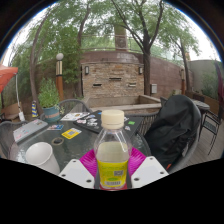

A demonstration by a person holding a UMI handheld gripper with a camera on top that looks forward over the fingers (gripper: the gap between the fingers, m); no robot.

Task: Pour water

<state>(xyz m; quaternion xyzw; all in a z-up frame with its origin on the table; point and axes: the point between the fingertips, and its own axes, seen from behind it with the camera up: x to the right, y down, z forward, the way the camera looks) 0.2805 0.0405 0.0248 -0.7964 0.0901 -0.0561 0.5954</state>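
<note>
Gripper view: the tool (112, 172) is clenched on a bottle (113, 150). Both fingers (77, 174) press in from either side, and their magenta pads (90, 160) lie against the bottle's lower body. The bottle stands upright between the fingers, with a white cap (113, 119), clear walls, yellowish liquid inside and a yellow-green label (113, 168) low down. Whether its base rests on the worktop (70, 148) cannot be told, since the fingers hide it.

Just beside the left finger, on the worktop, stands a white cup (42, 156), open side up and apart from the bottle. Beyond the fingers the glass worktop carries scattered small things: a yellow card (71, 132), some papers (76, 117), and a flat grey case (29, 129) toward the far left. A potted plant (49, 101) stands at the worktop's far side. To the right, a chair (176, 128) draped in black cloth is drawn up near the worktop. Behind all this are a stone wall (112, 78), a brick chimney (120, 38) and trees (150, 25) under a bright sky.
</note>
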